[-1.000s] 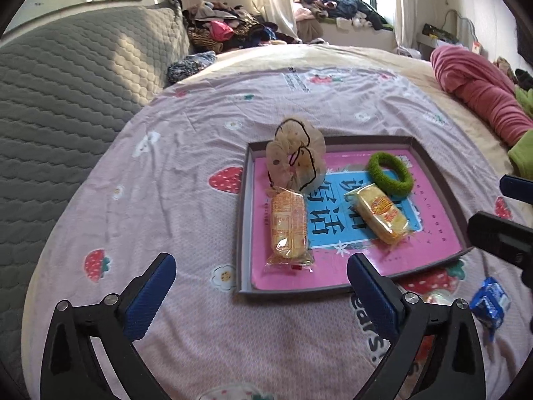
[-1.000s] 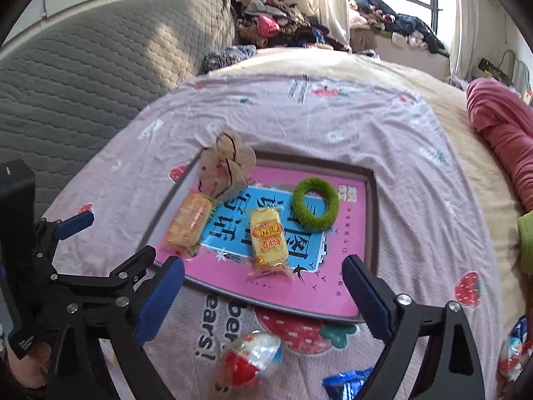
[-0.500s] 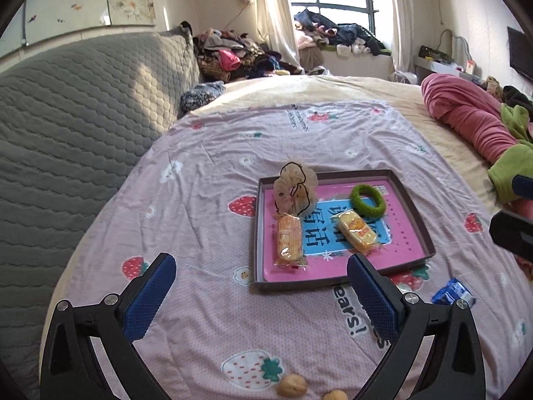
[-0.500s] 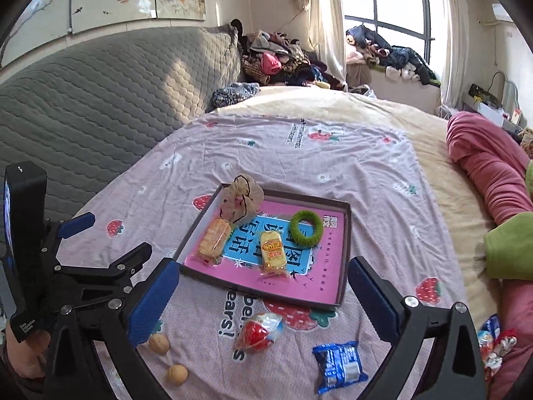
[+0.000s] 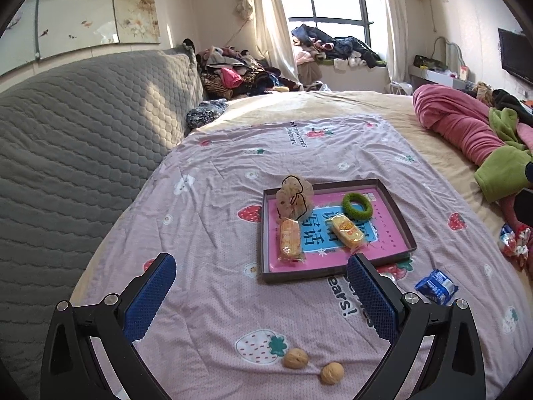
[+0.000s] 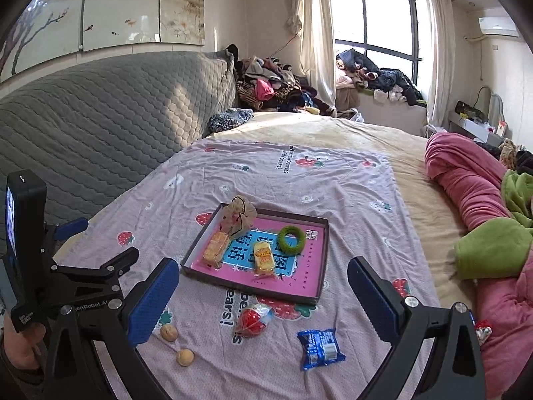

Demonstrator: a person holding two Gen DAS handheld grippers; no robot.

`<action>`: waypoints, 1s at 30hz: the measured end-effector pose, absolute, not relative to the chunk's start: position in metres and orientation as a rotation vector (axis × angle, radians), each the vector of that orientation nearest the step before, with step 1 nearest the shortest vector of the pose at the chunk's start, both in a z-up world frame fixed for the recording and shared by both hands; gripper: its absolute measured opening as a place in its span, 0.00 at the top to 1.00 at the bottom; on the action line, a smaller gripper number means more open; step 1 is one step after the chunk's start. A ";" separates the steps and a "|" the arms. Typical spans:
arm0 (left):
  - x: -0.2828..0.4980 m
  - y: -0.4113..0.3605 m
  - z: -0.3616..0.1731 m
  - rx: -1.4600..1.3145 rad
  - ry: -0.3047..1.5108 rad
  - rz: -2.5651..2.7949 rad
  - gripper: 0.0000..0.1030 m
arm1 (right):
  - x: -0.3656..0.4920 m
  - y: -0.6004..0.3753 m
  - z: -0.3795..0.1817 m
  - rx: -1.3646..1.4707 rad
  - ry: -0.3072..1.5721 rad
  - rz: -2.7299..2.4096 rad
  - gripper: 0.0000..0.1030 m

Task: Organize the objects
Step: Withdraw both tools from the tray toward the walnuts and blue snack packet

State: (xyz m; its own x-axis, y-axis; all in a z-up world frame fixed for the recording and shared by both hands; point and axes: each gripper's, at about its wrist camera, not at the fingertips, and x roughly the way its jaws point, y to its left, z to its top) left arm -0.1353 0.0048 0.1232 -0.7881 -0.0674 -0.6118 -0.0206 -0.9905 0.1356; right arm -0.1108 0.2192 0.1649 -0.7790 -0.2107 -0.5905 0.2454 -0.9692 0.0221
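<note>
Both grippers pulled back & up vs 1 s ago; whole spread now in view.

Left gripper (image 5: 260, 295) & right gripper (image 6: 263, 295) spread wide, empty. Shallow card tray (image 6: 321, 291) on crinkly strawberry sheet (image 5: 213, 206) holds 2 wrapped cakes, fuzzy green ring (image 6: 291, 239), gauzy pouch (image 5: 294, 196). Left to gather, near tray's front edge: 2 ridged walnuts (image 5: 295, 358), foil egg (image 6: 255, 319), blue packet (image 6: 320, 344).

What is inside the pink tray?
The tray holds two wrapped snack cakes, a green ring and a beige drawstring pouch. The pouch's contents are hidden.
</note>
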 end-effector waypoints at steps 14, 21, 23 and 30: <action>-0.094 0.020 0.108 1.036 -0.224 -2.972 0.01 | -0.070 0.241 0.155 0.911 0.078 -2.792 0.01; -0.075 0.034 0.086 1.089 -0.244 -2.986 0.01 | -0.057 0.250 0.136 0.942 0.067 -2.792 0.01; -0.069 0.038 0.079 1.105 -0.249 -2.988 0.01 | -0.053 0.252 0.130 0.953 0.059 -2.789 0.01; -0.053 0.041 0.059 1.135 -0.252 -2.988 0.01 | -0.045 0.257 0.115 0.967 0.041 -2.788 0.01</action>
